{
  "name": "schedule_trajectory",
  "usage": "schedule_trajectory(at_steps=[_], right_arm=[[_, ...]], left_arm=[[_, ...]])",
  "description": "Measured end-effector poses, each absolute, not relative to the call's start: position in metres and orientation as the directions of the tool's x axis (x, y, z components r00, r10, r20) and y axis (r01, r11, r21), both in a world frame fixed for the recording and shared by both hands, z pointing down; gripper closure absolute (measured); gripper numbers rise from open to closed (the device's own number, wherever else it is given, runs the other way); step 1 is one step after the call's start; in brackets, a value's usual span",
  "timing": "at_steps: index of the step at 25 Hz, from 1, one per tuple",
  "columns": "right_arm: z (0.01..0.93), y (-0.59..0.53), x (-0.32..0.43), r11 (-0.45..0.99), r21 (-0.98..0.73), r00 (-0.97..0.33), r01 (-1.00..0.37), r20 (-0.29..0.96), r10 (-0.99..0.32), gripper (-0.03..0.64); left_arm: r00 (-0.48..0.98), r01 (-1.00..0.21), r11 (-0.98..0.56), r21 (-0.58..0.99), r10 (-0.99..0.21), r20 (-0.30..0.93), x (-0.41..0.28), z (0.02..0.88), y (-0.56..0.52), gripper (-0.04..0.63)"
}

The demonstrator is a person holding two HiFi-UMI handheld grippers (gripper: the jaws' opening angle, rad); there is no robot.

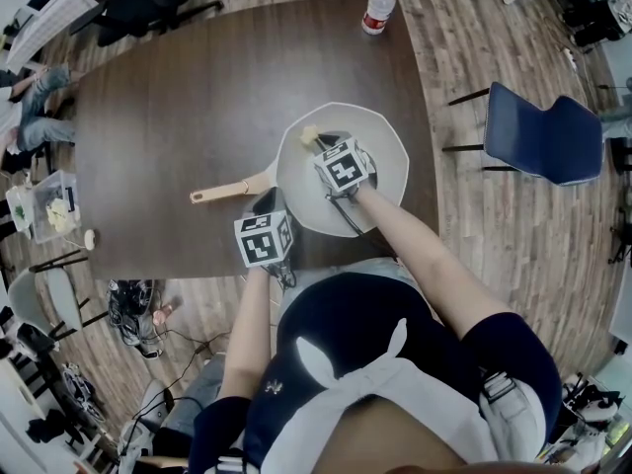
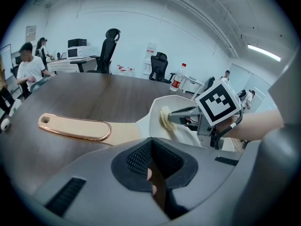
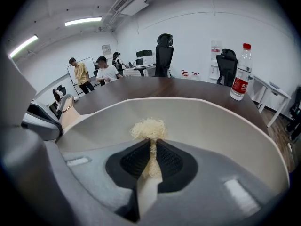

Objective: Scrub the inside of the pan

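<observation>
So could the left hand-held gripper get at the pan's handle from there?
Probably yes. The handle lies bare on the table, ahead of the left hand-held gripper with nothing between them; the right hand-held gripper is off inside the pan.

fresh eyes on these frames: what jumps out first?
The cream pan on the dark table, with the right gripper inside it shut on a pale fibrous scrubber at its far wall. The left gripper looks clamped on the pan's near rim, beside the tan handle. A red-labelled bottle stands alone at the table's far edge.
</observation>
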State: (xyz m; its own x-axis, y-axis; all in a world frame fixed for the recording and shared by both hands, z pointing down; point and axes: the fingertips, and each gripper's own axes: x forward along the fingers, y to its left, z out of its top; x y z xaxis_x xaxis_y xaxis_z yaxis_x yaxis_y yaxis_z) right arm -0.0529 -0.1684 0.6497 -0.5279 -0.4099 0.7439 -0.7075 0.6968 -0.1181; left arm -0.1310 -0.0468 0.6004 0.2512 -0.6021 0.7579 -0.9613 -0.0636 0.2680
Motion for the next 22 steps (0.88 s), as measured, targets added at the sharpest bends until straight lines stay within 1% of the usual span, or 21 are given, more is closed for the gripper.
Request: schedule_trajectory(at_steps=[6, 13, 17, 22], right_arm=[[0.654, -0.18, -0.035, 0.657, -0.085, -0.477, -0.749, 0.757, -0.446, 0.581], [0.656, -0.185, -0.02, 0.623, -0.062, -0.43, -0.779, 0.776, -0.46, 0.581], [0.655, -0.19, -0.005, 0.617, 0.034, -0.346, -0.786, 0.804, -0.484, 0.581], [0.658, -0.188, 0.006, 0.669, 0.173, -0.249, -0.723, 0.838, -0.486, 0.581]], left_arm=[[0.256, -0.96, -0.065, 0.273, -0.599, 0.758, -0.131, 0.602, -0.047, 0.592], [0.26, -0.959, -0.066, 0.276, -0.6, 0.756, -0.13, 0.602, -0.046, 0.592], [0.262, -0.959, -0.071, 0.276, -0.6, 0.756, -0.131, 0.602, -0.046, 0.592], [0.262, -0.959, -0.072, 0.275, -0.6, 0.756, -0.131, 0.601, -0.046, 0.592]])
